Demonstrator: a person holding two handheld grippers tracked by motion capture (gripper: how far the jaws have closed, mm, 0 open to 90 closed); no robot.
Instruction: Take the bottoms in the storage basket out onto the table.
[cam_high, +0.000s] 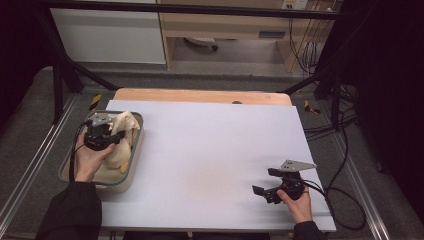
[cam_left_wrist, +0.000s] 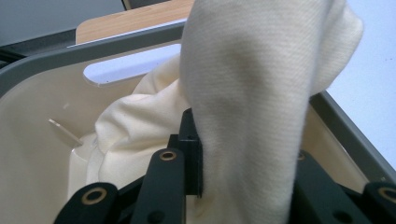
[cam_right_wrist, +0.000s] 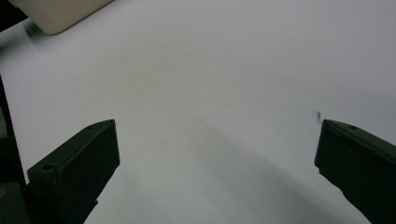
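My right tongs (cam_high: 266, 192) hover wide open over the bare bench (cam_high: 210, 150). Farther off, my left tongs (cam_high: 111, 134) pinch a fold of the cream cloth (cam_left_wrist: 243, 93) in the tray (cam_high: 135, 150). It looks soft, light and floppy, so I'd grip bunched folds.

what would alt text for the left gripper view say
The left gripper has its black jaws shut on a fold of cream cloth, lifted above the rest of the cloth piled in a beige bin with a grey rim. White table lies beyond.
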